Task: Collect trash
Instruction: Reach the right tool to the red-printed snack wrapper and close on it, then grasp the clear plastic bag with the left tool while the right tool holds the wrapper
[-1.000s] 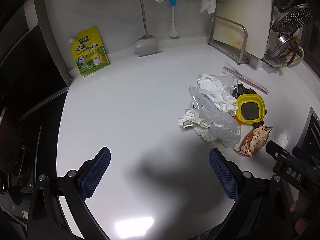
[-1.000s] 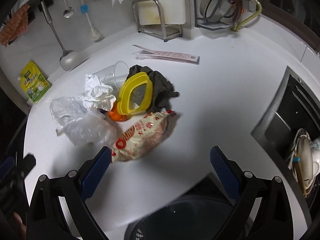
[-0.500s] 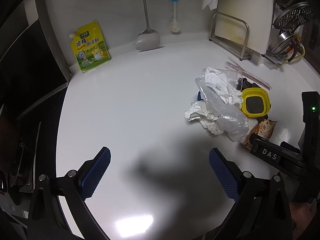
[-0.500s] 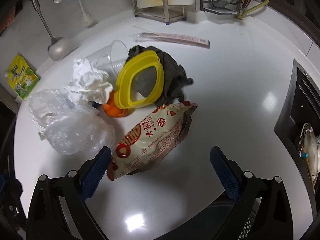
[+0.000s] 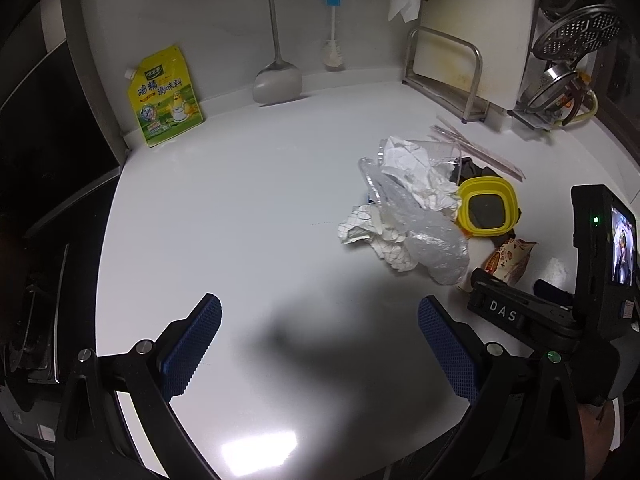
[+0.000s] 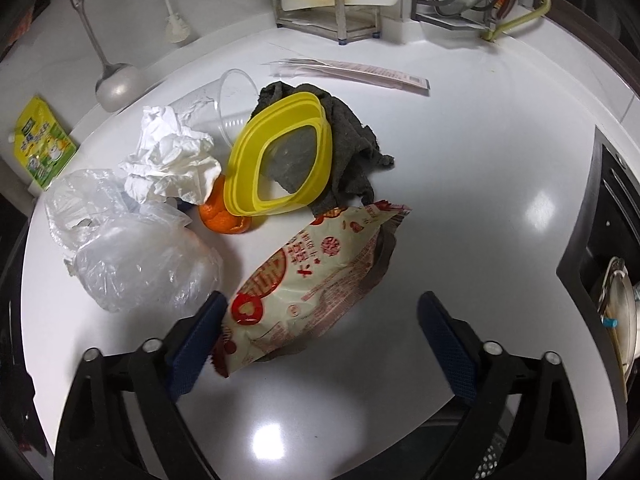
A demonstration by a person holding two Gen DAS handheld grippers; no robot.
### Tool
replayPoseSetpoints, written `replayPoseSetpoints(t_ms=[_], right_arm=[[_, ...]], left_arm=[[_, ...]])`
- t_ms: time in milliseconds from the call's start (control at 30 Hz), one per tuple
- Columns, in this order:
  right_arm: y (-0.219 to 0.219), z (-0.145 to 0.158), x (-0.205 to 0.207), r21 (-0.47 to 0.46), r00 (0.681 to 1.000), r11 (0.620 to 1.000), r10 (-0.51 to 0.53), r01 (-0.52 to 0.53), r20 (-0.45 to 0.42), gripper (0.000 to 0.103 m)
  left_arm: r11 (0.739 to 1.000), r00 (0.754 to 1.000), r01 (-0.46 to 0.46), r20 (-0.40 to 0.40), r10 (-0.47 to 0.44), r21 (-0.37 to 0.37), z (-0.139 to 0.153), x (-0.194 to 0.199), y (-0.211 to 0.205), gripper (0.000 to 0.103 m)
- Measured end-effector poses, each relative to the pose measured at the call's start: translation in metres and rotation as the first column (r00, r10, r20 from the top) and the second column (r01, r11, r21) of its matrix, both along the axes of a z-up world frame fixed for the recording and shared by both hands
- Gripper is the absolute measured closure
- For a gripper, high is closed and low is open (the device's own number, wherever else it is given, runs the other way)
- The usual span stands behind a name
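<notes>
Trash pile on glossy white surface [image 6: 460, 168], approach step.
Right hand-held gripper [image 6: 320, 330], spread, straddles red-printed snack wrapper [image 6: 308, 276]; closing likely follows.

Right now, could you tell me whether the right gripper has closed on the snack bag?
No, the right gripper is open, its fingers either side of the snack bag.

My right claw [image 6: 320, 340] sits spread over the near end of the snack bag [image 6: 312, 280], its left finger touching that end, with the plastic bag [image 6: 136, 256] to the left. Behind the snack bag the lid [image 6: 280, 160] leans on the rag [image 6: 352, 148], the orange [image 6: 222, 216] tucked under its left edge beside the crumpled paper [image 6: 168, 156]. My left claw [image 5: 320, 344] hangs spread over bare counter [image 5: 240, 208], the pile off to its right.
</notes>
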State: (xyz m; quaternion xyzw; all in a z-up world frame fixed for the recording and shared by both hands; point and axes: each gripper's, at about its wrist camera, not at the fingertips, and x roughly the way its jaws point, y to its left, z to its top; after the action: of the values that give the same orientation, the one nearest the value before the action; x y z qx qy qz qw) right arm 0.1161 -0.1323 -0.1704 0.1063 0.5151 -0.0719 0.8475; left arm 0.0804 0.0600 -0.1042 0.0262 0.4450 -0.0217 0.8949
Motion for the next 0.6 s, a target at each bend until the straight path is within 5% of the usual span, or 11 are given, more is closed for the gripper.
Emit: replayPoseSetpoints(t_ms=[300, 600], right_arm=[[-0.014, 0.004, -0.015, 0.026, 0.996, 0.997, 0.076, -0.077, 0.044, 0.065], [-0.034, 0.01, -0.037, -0.004, 0.979, 0.983, 0.182, -0.183, 0.093, 0.072]], left_arm=[[0.999, 1.0, 0.017, -0.004, -0.017, -0.045, -0.005, 0.001, -0.021, 0.006], [0.994, 0.999, -0.028, -0.025, 0.026, -0.106, -0.019, 0.008, -0.051, 0.006]])
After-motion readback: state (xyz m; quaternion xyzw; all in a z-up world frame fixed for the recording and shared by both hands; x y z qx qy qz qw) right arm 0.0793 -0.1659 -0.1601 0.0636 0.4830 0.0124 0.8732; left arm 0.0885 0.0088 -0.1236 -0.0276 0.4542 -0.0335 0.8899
